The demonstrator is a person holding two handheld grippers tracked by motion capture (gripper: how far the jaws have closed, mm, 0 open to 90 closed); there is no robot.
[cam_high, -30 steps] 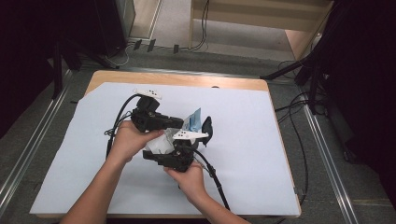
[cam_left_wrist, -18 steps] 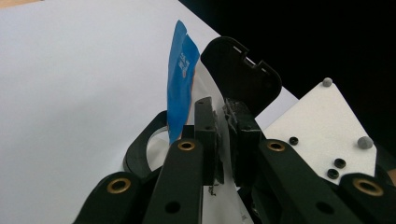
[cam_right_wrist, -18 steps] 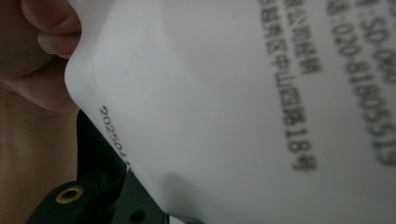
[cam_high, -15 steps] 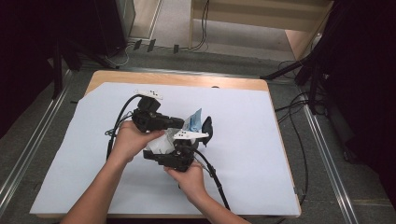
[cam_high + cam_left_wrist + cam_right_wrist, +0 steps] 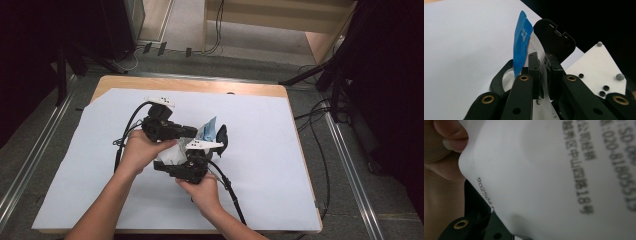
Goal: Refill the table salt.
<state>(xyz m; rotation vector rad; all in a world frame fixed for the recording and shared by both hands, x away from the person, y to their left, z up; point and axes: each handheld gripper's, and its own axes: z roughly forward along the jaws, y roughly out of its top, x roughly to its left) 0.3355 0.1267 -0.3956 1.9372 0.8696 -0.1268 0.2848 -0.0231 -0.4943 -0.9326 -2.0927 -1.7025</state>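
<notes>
Left gripper [image 5: 543, 72]: jaws pressed together on a thin white edge of the pouch [image 5: 522, 50], pinching it just past the fingertips.
Right gripper [image 5: 200, 150]: seen from above, its jaws stand partly apart around the white body of the pouch [image 5: 554, 170]; judged a hold, though pad contact cannot be told.
Pouch location: between the two grippers, off the white sheet [image 5: 280, 165], ahead of the left jaws and hard against the right gripper's camera.
Pouch heading: blue top end rises up and away from the left fingertips; white printed body lies back toward the hands.
Long axis: runs roughly along the left jaws, tilted upward.
Risk, tear: opposed pulling would likely rip the film unevenly at the pinch.
Risk, slip: the narrow pinched margin could slide out if either hand twists.
Risk, spill: contents not visible; a sudden opening may scatter them.
</notes>
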